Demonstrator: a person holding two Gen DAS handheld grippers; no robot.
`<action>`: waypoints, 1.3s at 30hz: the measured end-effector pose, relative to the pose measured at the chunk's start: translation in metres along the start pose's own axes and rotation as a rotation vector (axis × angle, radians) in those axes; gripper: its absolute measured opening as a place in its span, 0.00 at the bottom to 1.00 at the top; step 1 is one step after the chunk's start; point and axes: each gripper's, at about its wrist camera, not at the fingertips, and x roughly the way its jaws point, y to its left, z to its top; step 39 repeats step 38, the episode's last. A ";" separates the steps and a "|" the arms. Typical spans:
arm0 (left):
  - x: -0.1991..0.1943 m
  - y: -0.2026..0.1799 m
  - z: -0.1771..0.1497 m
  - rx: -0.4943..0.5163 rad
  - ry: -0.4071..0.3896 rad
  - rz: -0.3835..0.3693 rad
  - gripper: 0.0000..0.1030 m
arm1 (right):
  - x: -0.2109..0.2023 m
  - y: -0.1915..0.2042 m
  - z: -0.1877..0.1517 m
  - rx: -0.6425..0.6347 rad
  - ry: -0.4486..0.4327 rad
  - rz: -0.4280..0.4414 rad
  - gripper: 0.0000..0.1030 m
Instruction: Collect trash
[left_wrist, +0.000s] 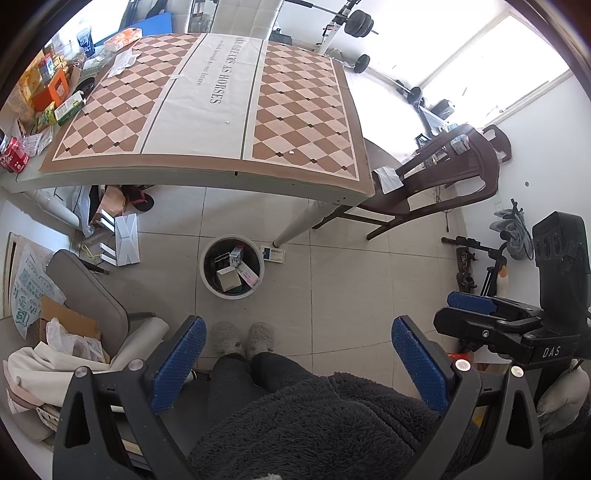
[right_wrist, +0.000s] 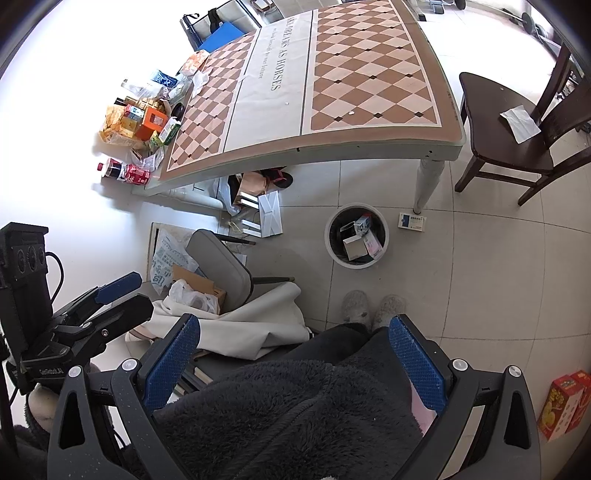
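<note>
Left wrist view: we hold the left gripper (left_wrist: 297, 363) with its blue-padded fingers (left_wrist: 177, 363) spread wide, gripping nothing, above our grey-trousered knees. At twelve o'clock on the tile floor stands the round waste bin (left_wrist: 205, 254), already holding small cartons. A white-and-blue medicine box (left_wrist: 273, 254) lies just beside it, by the table leg (left_wrist: 295, 229). At three o'clock our right gripper (right_wrist: 293, 363) is likewise wide apart and empty-handed.

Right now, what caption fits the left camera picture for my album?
Both grippers, left gripper and right gripper, empty above the bin, box beside it.
</note>
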 end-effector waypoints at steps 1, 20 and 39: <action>0.000 0.001 -0.001 0.000 0.000 0.001 1.00 | 0.000 0.000 -0.002 0.000 0.001 0.002 1.00; 0.000 0.003 -0.001 0.005 0.004 -0.004 1.00 | 0.002 0.005 -0.004 0.008 0.001 0.006 1.00; 0.002 -0.003 0.000 0.009 0.002 -0.004 1.00 | 0.001 0.001 -0.002 0.006 0.004 0.009 1.00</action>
